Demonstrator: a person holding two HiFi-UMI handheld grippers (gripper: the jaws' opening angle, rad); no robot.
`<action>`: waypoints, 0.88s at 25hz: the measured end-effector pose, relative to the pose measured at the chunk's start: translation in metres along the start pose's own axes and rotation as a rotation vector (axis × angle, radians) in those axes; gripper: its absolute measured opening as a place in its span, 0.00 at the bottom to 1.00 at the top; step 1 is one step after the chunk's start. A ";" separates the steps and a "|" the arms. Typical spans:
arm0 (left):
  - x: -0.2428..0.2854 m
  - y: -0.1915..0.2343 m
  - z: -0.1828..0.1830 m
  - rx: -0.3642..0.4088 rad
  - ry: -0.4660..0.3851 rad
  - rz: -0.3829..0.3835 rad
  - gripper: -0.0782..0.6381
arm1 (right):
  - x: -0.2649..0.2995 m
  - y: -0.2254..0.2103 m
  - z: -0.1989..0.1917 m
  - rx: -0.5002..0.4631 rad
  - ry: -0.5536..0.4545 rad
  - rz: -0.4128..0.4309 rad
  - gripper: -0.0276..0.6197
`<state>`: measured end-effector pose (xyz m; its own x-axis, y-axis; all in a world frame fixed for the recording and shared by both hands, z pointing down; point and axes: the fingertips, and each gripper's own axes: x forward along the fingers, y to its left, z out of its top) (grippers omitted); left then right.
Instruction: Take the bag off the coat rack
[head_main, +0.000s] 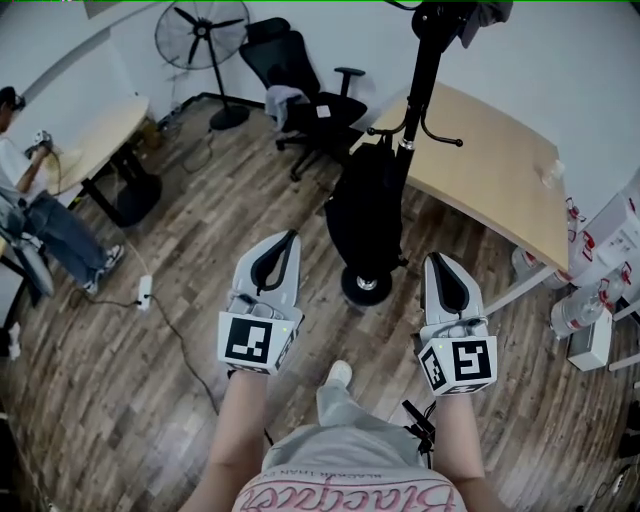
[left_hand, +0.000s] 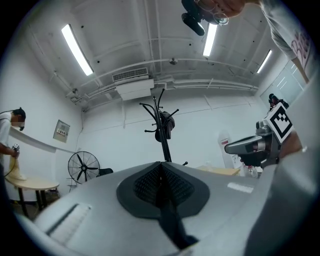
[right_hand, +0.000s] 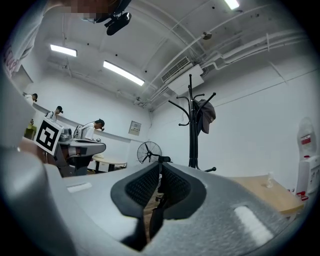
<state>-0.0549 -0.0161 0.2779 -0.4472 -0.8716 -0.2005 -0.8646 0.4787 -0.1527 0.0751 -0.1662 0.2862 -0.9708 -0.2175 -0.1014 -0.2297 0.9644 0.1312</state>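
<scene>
Black bag hangs on coat rack; left gripper jaws clenched empty, right gripper jaws barely parted.

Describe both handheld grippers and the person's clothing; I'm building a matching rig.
The left gripper and right gripper are pale grey tapered shells with black ribbed pads, each carrying a cube of black-and-white square markers. The person wears a pink lettered shirt.
</scene>
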 end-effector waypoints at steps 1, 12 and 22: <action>0.013 0.006 -0.004 0.001 0.003 -0.008 0.11 | 0.013 -0.005 -0.003 0.002 0.003 -0.006 0.06; 0.130 0.040 -0.045 -0.029 0.022 -0.097 0.15 | 0.111 -0.057 -0.034 0.039 0.053 -0.059 0.30; 0.179 0.039 -0.070 -0.093 0.033 -0.214 0.47 | 0.135 -0.078 -0.058 0.037 0.119 -0.117 0.36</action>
<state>-0.1848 -0.1605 0.3036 -0.2576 -0.9559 -0.1412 -0.9572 0.2724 -0.0978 -0.0419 -0.2791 0.3191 -0.9394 -0.3429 0.0041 -0.3412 0.9358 0.0886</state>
